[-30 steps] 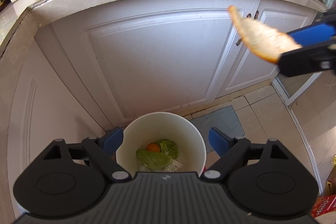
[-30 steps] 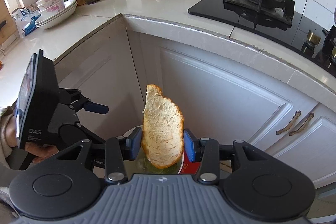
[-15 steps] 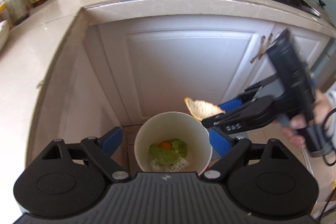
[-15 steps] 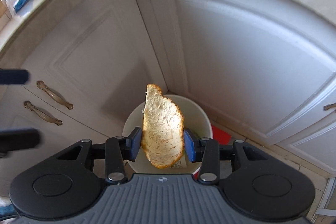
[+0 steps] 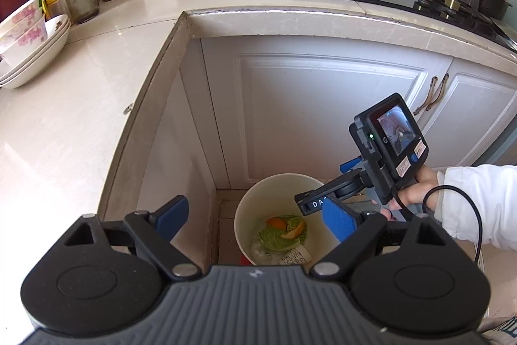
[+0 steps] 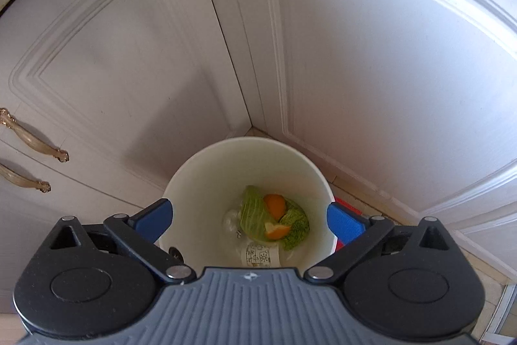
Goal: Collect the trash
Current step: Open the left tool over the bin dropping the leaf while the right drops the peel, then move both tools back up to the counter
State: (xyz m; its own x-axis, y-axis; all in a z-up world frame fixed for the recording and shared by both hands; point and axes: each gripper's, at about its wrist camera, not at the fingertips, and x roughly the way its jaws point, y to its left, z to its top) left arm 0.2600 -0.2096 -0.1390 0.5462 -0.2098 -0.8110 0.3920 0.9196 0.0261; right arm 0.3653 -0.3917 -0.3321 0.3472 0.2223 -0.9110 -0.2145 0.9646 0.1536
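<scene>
Gone from the right tongs (image 6: pixel 250 217) is the orange peel (image 6: pixel 275 230) they carried a second ago; it now lies in the white bin (image 6: pixel 206 177) directly below them, on the cabbage leaves (image 6: pixel 255 215). Their jaws are opening, nothing between them. The left tongs (image 5: pixel 255 217) hang wide and empty above the bin. This piece looks done; the worktop (image 5: pixel 80 105) beyond the left tongs shows no obvious scraps.

R gripper (image 6: pixel 248 215) jaws opening, nothing btwn them, over white bin (image 6: pixel 206 180) in cabinet corner. Inside at bottom: cabbage leaves (image 6: pixel 255 215), orange peel bits (image 6: pixel 274 204), printed label (image 6: pixel 260 256). Two brass handles (image 6: pixel 32 138) at left.
</scene>
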